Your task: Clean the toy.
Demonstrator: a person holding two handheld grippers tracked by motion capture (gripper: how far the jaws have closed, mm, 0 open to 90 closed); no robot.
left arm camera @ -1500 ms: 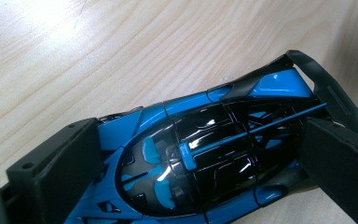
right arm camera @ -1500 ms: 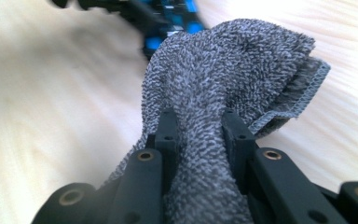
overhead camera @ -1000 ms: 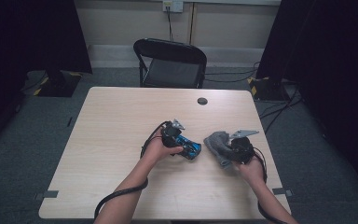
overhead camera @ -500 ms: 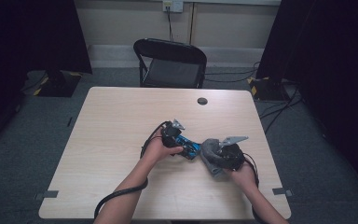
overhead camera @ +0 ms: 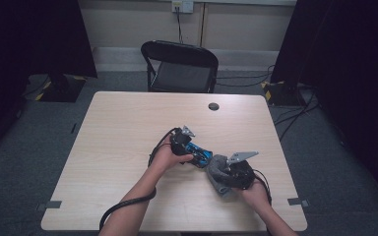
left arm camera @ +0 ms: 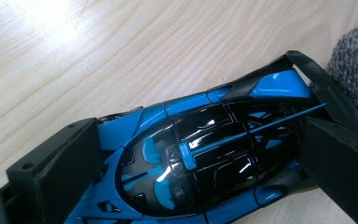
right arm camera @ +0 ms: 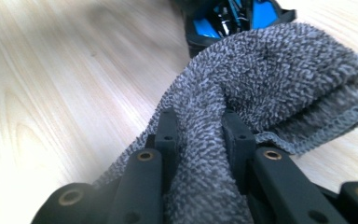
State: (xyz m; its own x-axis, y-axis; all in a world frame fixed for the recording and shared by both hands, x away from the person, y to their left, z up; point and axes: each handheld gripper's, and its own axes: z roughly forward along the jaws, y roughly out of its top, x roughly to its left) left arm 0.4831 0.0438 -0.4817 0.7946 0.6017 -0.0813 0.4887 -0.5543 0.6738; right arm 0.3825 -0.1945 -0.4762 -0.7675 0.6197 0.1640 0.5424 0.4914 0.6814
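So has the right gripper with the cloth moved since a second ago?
Yes: the right gripper, holding the grey cloth, moved left, away from the table edge, toward the toy car.
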